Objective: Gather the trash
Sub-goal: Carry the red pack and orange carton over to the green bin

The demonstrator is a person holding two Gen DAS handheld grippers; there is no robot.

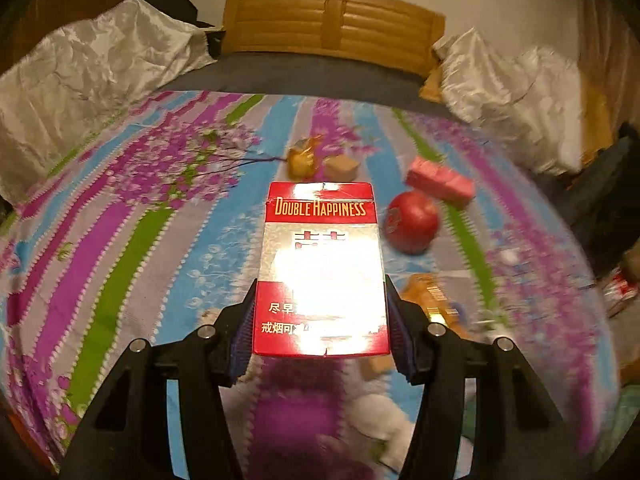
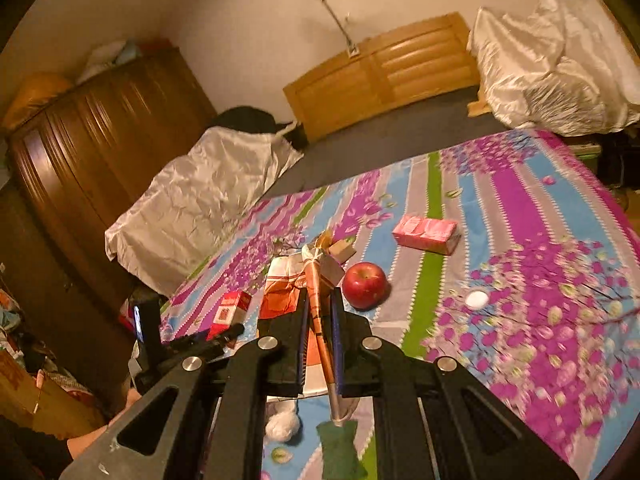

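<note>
Here the bed (image 1: pixel 120 208), under its striped floral sheet, is carrying everything, and both claws are hanging above it, each with a piece of trash already clamped.

The left claw (image 1: pixel 320 320) is gripping a cigarette pack (image 1: pixel 322 264) by its two long sides near the bottom end. The pack's long axis is running straight ahead toward twelve o'clock, its red-and-silver face turned up and glaring under the light.

The right claw (image 2: pixel 320 340) is pinching an orange wrapper (image 2: pixel 288 288) nearly edge-on, jaws almost fully together. The wrapper is standing up between the pads, its twisted top pointing to twelve o'clock and its tail trailing down at six. It looks thin, creased and floppy.

What is left on the sheet is lying ahead of both claws. In the left view a red apple (image 1: pixel 412 222) is sitting at about two o'clock of the pack, with a pink box (image 1: pixel 440 182) just beyond it. A gold wrapper (image 1: pixel 302 158) and a tan block (image 1: pixel 342 168) are lying close together at twelve.

Since both claws are full, the coming move likely turns on reaching a bin, and no bin is clearly showing in either view.
</note>
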